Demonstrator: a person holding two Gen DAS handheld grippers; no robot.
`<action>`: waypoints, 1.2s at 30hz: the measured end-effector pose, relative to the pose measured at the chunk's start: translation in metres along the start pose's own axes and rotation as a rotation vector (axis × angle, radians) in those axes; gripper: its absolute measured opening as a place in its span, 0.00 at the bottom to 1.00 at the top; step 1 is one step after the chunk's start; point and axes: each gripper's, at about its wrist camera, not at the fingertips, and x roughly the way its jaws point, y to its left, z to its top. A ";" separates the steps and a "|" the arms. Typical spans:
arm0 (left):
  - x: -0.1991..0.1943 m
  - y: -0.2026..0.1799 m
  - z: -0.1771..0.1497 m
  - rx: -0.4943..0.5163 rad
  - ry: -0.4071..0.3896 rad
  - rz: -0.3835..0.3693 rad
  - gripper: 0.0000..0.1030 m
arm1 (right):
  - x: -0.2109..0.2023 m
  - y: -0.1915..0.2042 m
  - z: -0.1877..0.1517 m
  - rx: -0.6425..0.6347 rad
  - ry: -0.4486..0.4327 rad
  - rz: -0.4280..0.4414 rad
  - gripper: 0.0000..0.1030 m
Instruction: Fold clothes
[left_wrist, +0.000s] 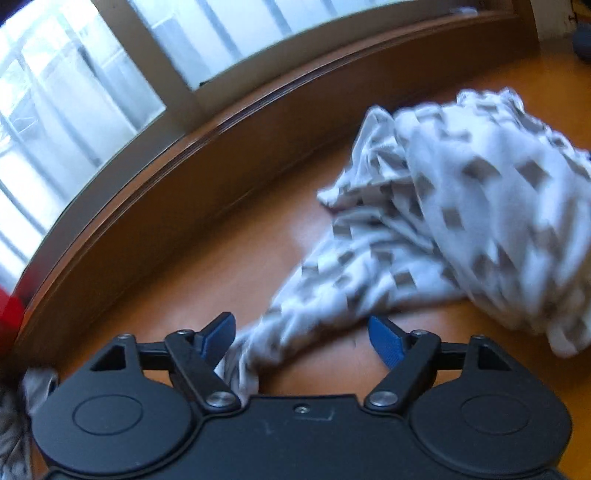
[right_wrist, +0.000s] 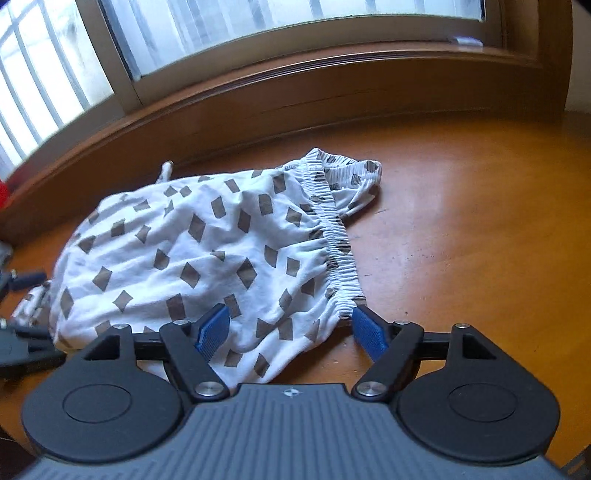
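Shorts (right_wrist: 207, 254), white with grey diamond shapes, lie crumpled on the orange-brown table (right_wrist: 461, 229) near the window (right_wrist: 258, 33), elastic waistband (right_wrist: 338, 240) to the right. The right gripper (right_wrist: 291, 332) hangs over their near edge, jaws wide apart, gripping nothing. The left gripper (left_wrist: 303, 339) is likewise spread wide, a twisted end of cloth lying loose between its fingers.

A glossy orange-brown wooden surface (right_wrist: 461, 229) meets a dark wooden window frame (right_wrist: 295, 92); barred frosted panes (left_wrist: 74, 92) above, something red (left_wrist: 9, 310) at the left edge
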 end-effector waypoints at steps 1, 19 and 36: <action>0.004 0.003 0.004 -0.004 -0.004 -0.032 0.78 | 0.000 0.002 -0.002 0.003 -0.002 -0.014 0.74; -0.048 0.121 0.022 -0.385 -0.267 -0.138 0.13 | -0.069 0.056 0.024 -0.004 -0.476 0.092 0.03; -0.114 0.174 -0.023 -0.528 -0.176 0.169 0.21 | -0.109 -0.056 0.030 0.272 -0.637 -0.235 0.04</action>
